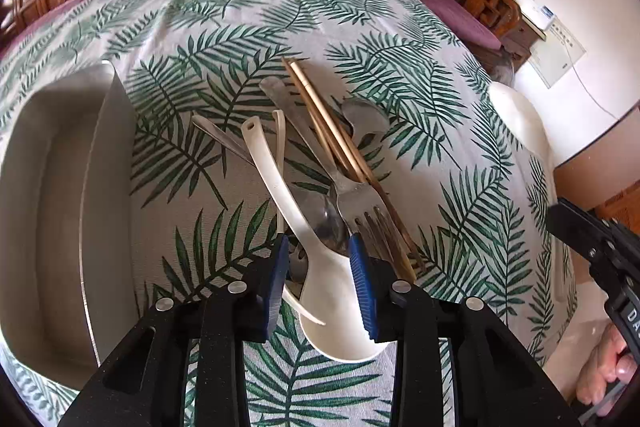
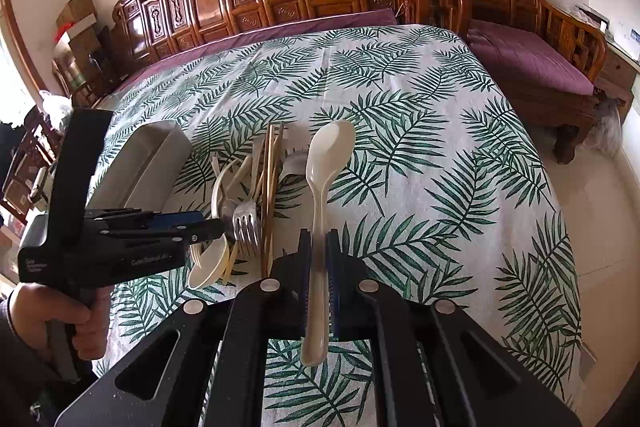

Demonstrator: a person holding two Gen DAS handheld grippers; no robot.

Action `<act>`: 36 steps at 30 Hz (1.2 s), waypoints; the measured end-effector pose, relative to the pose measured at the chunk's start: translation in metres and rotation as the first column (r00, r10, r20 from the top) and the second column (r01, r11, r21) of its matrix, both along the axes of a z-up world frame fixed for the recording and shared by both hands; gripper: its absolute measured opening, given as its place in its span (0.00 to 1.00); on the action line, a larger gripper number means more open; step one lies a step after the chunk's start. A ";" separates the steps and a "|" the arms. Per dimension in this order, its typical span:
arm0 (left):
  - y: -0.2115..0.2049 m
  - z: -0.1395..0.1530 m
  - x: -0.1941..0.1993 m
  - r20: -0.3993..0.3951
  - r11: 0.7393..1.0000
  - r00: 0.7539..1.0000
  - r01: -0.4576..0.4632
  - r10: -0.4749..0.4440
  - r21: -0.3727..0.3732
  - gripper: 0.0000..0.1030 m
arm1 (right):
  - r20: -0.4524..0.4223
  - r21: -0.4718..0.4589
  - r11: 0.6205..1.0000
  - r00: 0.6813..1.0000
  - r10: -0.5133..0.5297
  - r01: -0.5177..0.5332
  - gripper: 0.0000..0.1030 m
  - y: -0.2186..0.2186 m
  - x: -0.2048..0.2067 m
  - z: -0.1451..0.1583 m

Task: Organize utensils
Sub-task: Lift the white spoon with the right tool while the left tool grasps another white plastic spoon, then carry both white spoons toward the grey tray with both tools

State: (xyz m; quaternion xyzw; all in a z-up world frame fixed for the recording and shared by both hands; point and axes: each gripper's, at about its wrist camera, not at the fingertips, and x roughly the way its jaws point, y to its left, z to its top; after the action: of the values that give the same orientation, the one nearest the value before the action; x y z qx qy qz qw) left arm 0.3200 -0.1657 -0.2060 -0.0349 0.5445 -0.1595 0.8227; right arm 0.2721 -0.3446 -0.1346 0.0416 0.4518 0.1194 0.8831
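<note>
Right gripper (image 2: pixel 319 247): fingers pinching handle of white plastic spoon (image 2: pixel 322 183), bowl pointing away, lifted clear of leaf-print tablecloth (image 2: pixel 440 163). Left gripper (image 1: pixel 320 279): blue-padded fingers part spread, straddling bowl of white ladle spoon (image 1: pixel 332 307); pad contact unclear. Utensil pile at centre of surface: metal fork (image 1: pixel 352 195), wooden chopsticks (image 1: pixel 320 111), metal spoon (image 1: pixel 362 115), white spoons, overlapping. Grey tray (image 1: pixel 52 211) left of pile, near it.
</note>
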 end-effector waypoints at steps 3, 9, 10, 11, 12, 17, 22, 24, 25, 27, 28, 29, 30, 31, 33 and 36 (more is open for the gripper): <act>0.001 -0.005 0.007 -0.024 1.000 1.000 -0.013 0.013 -0.014 0.28 | 0.001 0.009 1.000 1.000 -0.006 0.006 0.09 -0.003 0.001 0.001; 0.000 -0.009 0.012 -0.035 1.000 0.999 -0.030 0.030 0.000 0.28 | 0.001 0.007 1.000 1.000 -0.002 0.002 0.09 -0.001 0.001 0.002; 0.000 -0.009 0.011 -0.032 1.000 0.999 -0.028 0.028 0.003 0.28 | 0.001 0.007 1.000 1.000 -0.001 0.001 0.09 -0.001 0.000 0.002; 0.000 -0.008 0.011 -0.028 1.000 0.999 -0.026 0.026 0.004 0.28 | 0.002 0.007 1.000 1.000 0.000 0.000 0.09 -0.001 0.000 0.002; 0.001 -0.009 0.010 -0.024 1.000 0.999 -0.025 0.025 0.003 0.27 | 0.002 0.007 1.000 1.000 0.000 0.000 0.09 0.000 0.000 0.002; 0.009 -0.009 0.009 -0.024 0.999 0.999 -0.043 0.043 0.000 0.12 | 0.003 0.002 1.000 1.000 0.008 -0.008 0.09 0.004 -0.001 0.003; 0.009 -0.004 0.007 -0.016 0.999 0.999 -0.032 0.033 0.017 0.08 | 0.004 -0.005 1.000 1.000 0.022 -0.022 0.09 0.010 -0.001 0.002; 0.010 -0.001 0.004 -0.010 0.999 1.000 -0.029 0.029 0.014 0.08 | 0.004 -0.008 1.000 1.000 0.025 -0.025 0.09 0.012 -0.002 0.002; 0.010 0.001 0.002 -0.006 1.000 1.000 -0.021 0.021 0.016 0.08 | 0.003 -0.008 1.000 1.000 0.025 -0.025 0.09 0.012 -0.002 0.002; 0.008 0.005 -0.002 0.006 1.000 1.000 -0.008 0.008 0.021 0.08 | 0.005 -0.012 1.000 1.000 0.029 -0.029 0.09 0.013 -0.003 0.002; 0.007 0.008 -0.005 0.010 1.000 1.000 0.002 -0.002 0.012 0.08 | 0.006 -0.011 0.999 1.000 0.030 -0.030 0.09 0.013 -0.003 0.002; 0.006 0.011 -0.007 0.012 1.000 1.000 0.007 -0.007 0.000 0.08 | 0.006 -0.010 0.999 0.999 0.031 -0.031 0.09 0.013 -0.003 0.002; 0.006 0.015 -0.010 0.019 1.000 1.000 0.011 -0.011 -0.017 0.08 | 0.009 -0.012 0.999 0.999 0.033 -0.033 0.09 0.014 -0.003 0.003; 0.006 0.018 -0.012 0.025 0.999 1.000 0.013 -0.013 -0.031 0.08 | 0.010 -0.012 0.999 0.999 0.034 -0.034 0.09 0.014 -0.003 0.003; 0.006 0.026 -0.016 0.034 0.998 0.999 0.020 -0.018 -0.066 0.08 | 0.011 -0.014 0.999 0.999 0.034 -0.034 0.09 0.015 -0.003 0.004; 0.004 0.036 -0.019 0.048 0.995 0.998 0.032 -0.027 -0.095 0.08 | 0.013 -0.015 0.999 0.999 0.033 -0.033 0.09 0.015 -0.004 0.004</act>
State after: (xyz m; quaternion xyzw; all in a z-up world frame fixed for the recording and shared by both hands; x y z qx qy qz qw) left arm 0.3014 -0.1614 -0.1705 -0.0624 0.5173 -0.1981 0.8302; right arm 0.2683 -0.3294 -0.1303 0.0269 0.4475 0.1309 0.8843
